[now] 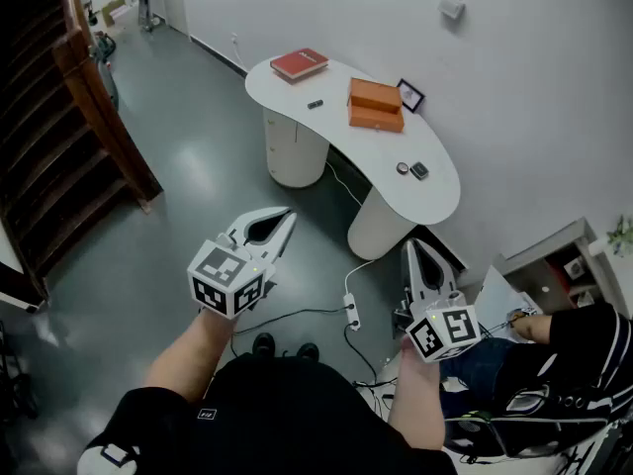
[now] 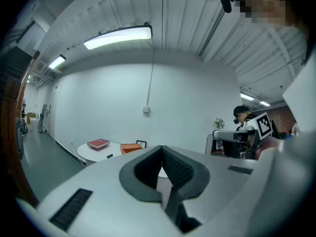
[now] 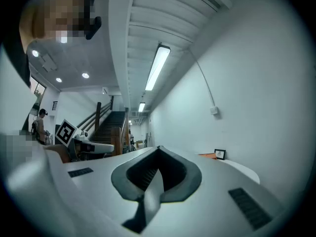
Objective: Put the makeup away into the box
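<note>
An orange box [image 1: 376, 104] sits on the white curved table [image 1: 435, 194] well ahead of me; it also shows small in the left gripper view as the orange box [image 2: 130, 147]. Small dark makeup pieces lie on the tabletop: one [image 1: 315, 104] near the box, two more [image 1: 412, 169] toward the table's near end. My left gripper [image 1: 285, 216] is held out over the grey floor, far short of the table, shut and empty. My right gripper [image 1: 410, 247] hangs near the table's base, also shut with nothing in it.
A red book [image 1: 299, 63] lies at the table's far end, a small framed picture [image 1: 410, 94] behind the box. A power strip and cables [image 1: 349, 310] trail on the floor. A wooden staircase [image 1: 59, 117] rises at left. Another person [image 1: 554, 339] sits at right.
</note>
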